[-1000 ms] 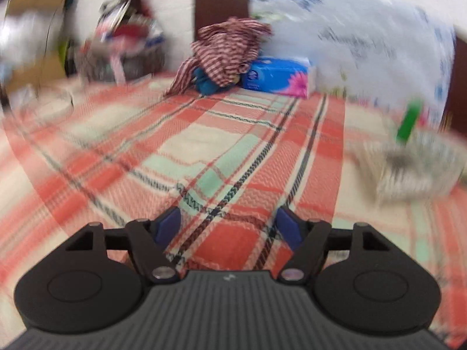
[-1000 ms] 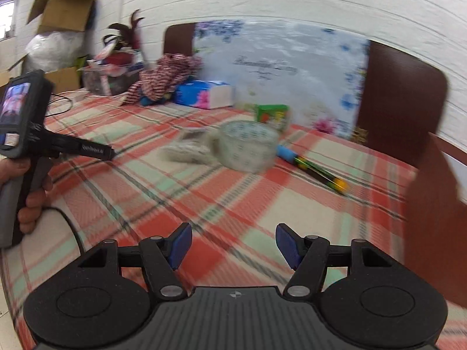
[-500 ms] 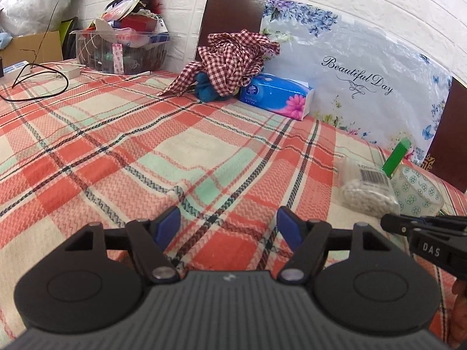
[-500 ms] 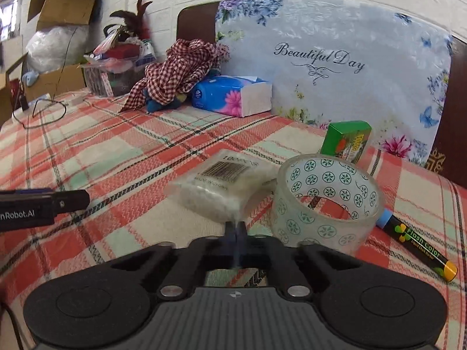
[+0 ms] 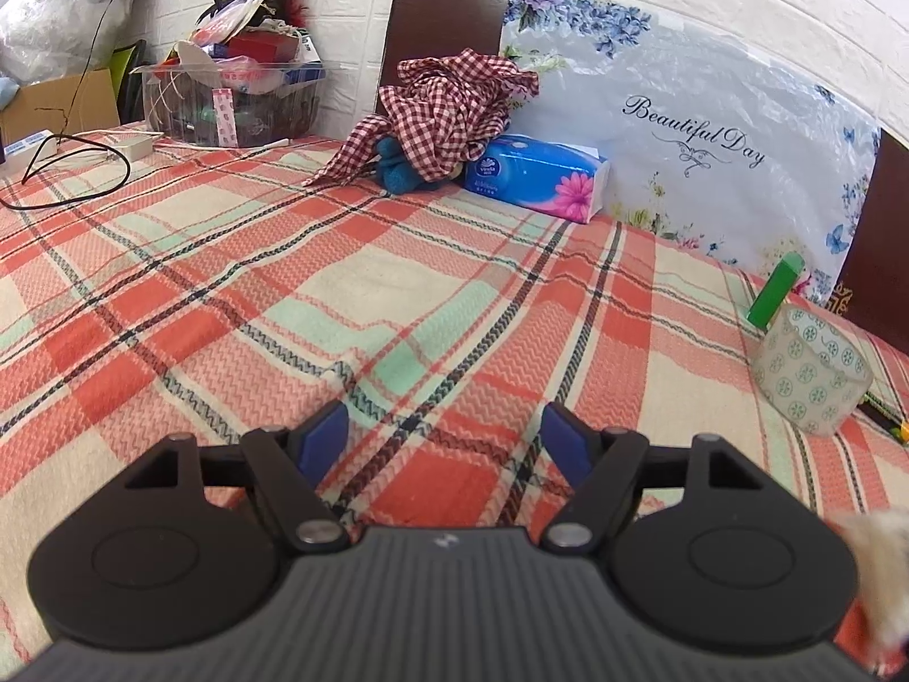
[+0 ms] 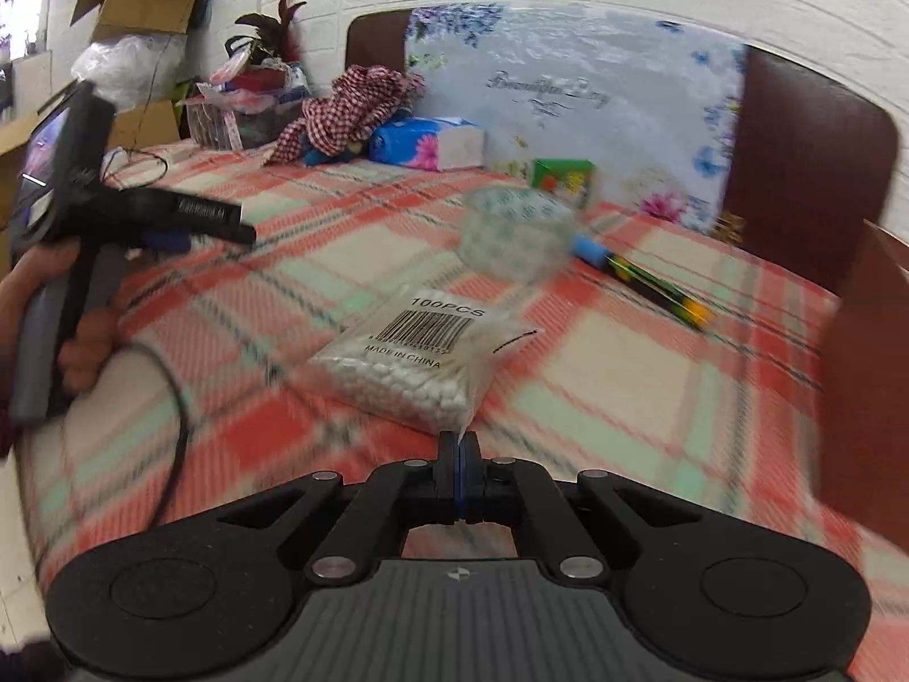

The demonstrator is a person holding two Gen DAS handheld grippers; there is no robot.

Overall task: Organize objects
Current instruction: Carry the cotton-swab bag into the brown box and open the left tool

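Note:
My right gripper (image 6: 459,443) is shut on the edge of a clear bag of cotton swabs (image 6: 420,358) with a barcode label, held above the plaid tablecloth (image 6: 596,364). Behind the bag lie a clear tape roll (image 6: 514,233), a blue-capped marker (image 6: 642,278) and a green box (image 6: 562,176). My left gripper (image 5: 446,443) is open and empty, low over the cloth; it also shows at the left of the right wrist view (image 6: 170,216). The tape roll (image 5: 812,378) and green box (image 5: 775,290) sit at its far right.
A blue tissue pack (image 5: 534,176), a checked cloth (image 5: 449,108) and a clear bin of clutter (image 5: 233,96) stand at the back. A black cable (image 5: 74,170) lies at the back left. A floral bag (image 5: 693,131) leans against the chair backs. A brown cardboard flap (image 6: 869,375) is at right.
My right gripper closed on the swab bag, lifted it and pulled it back from the tape roll. The left gripper stayed open and shifted slightly.

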